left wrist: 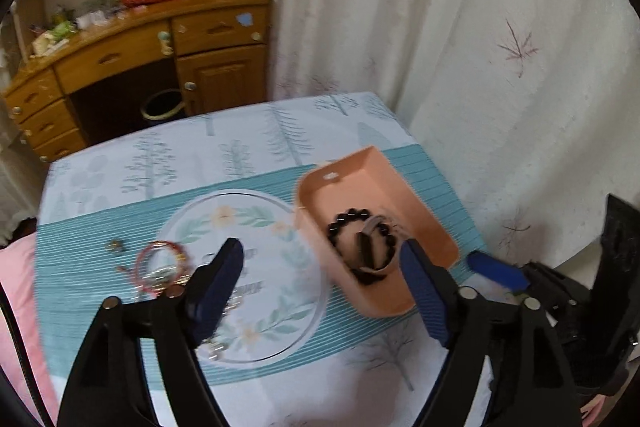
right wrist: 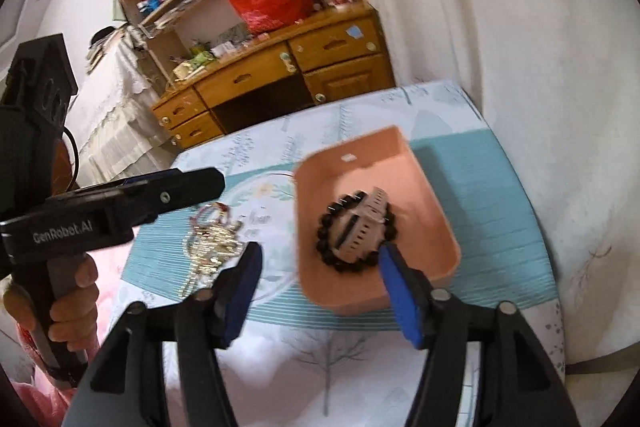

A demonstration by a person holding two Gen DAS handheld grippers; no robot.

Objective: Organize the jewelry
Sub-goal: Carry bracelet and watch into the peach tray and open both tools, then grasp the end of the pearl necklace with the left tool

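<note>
Loose heap of red cord and gold-chain jewelry (left wrist: pixel 162 269): lower left, beside left gripper (left wrist: pixel 320 287) | peach plastic tray (right wrist: pixel 420 227): right, between right gripper (right wrist: pixel 316 267) jaws | both jaws apart, empty | left nearer heap.

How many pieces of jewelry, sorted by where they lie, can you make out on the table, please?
In the pink tray: 2, a black bead bracelet and a grey strap.
On the tablecloth: 1 tangled pile with a red bangle, too blurred to count apart, and 1 small piece.
Total: 4.
</note>
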